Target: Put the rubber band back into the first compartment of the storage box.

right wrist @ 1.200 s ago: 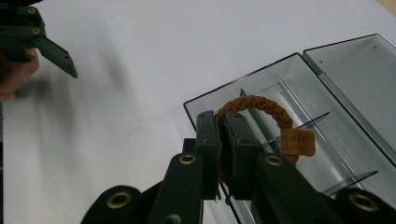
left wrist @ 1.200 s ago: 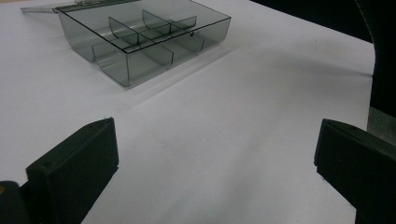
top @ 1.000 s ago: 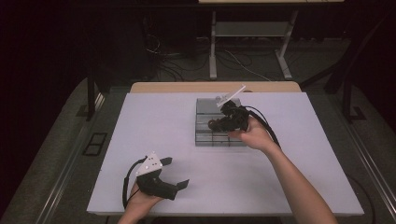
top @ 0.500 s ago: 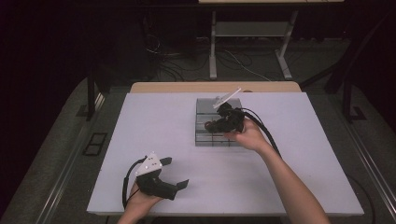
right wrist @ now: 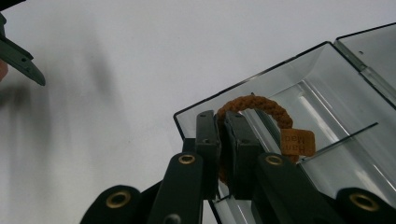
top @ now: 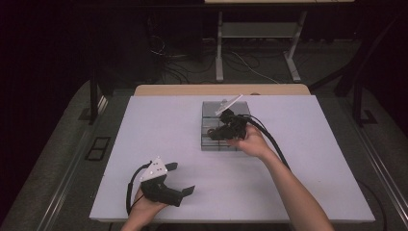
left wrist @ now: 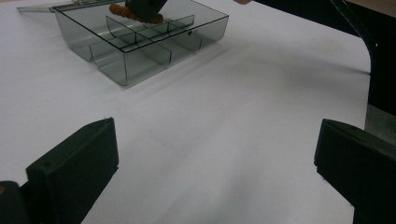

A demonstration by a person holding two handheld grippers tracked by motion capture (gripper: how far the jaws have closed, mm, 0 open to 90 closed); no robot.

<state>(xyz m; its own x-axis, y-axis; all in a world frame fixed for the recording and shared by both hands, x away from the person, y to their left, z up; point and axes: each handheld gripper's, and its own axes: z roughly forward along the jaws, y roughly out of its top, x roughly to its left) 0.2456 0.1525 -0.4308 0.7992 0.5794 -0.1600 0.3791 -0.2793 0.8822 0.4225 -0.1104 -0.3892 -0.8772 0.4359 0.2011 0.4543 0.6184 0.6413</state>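
A smoky clear divided box (top: 210, 113) sits at the middle back of the white table (top: 308, 144). My right gripper (top: 217, 131) hangs over the box's near-left compartments, shut on a brown braided ring (right wrist: 261, 104) with a tan label (right wrist: 298, 142). The ring hangs just over the box's corner (right wrist: 189, 119), between the jaws of the right gripper (right wrist: 222, 119). My left gripper (top: 182, 179) rests near the table's front left, open and holding nothing. From the left gripper (left wrist: 215, 144), the box (left wrist: 140, 51) and the ring (left wrist: 119, 10) lie far ahead.
Wide bare table surface (left wrist: 243, 107) lies between the left gripper and the box. The box's lid (top: 229, 104) stands up at its far side. A wooden edge (top: 192, 90) borders the table's back; dark floor, cables and table legs lie beyond.
My right gripper has shifted a little left and nearer across the box, carrying the brown ring. The left gripper has stayed where it was.
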